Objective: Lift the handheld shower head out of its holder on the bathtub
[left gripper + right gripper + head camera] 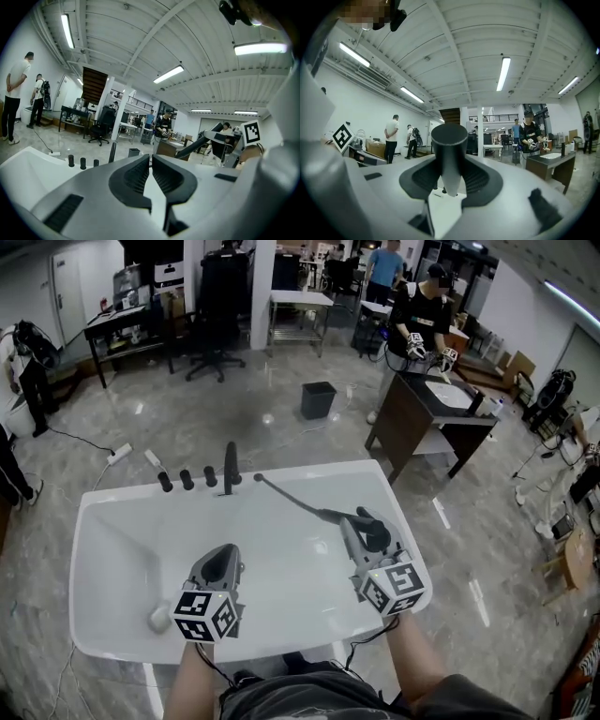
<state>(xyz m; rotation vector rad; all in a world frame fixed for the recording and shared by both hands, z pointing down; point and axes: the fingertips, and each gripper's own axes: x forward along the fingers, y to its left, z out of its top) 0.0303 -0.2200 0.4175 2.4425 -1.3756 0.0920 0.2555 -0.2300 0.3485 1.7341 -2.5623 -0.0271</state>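
The right gripper point(449, 176) has its jaws closed on the thick dark handle of the shower head point(300, 502), which fills the gap between the pads. The left gripper point(151, 164) has its jaws drawn together with only a thin slit between them and nothing in it. Both hang over the near half of the bathtub point(122, 549), the right one toward its right side, the left one toward its middle. From the grip the slim wand slants across the bathtub to the far rim, and its tip lies just right of the spout point(231, 468) and the three knobs point(187, 480). The holder itself cannot be made out, so I cannot tell whether the tip is free of it. To do this step well, the clamp should stay firm. The lift should go straight up rather than lever sideways against the spout, and the empty left gripper should stay clear. The bathtub looks dry and holds only a small pale round thing point(159, 618) near its near-left corner. Beyond the bathtub's far rim a dark bin point(319, 399) stands on the floor, contents not visible.
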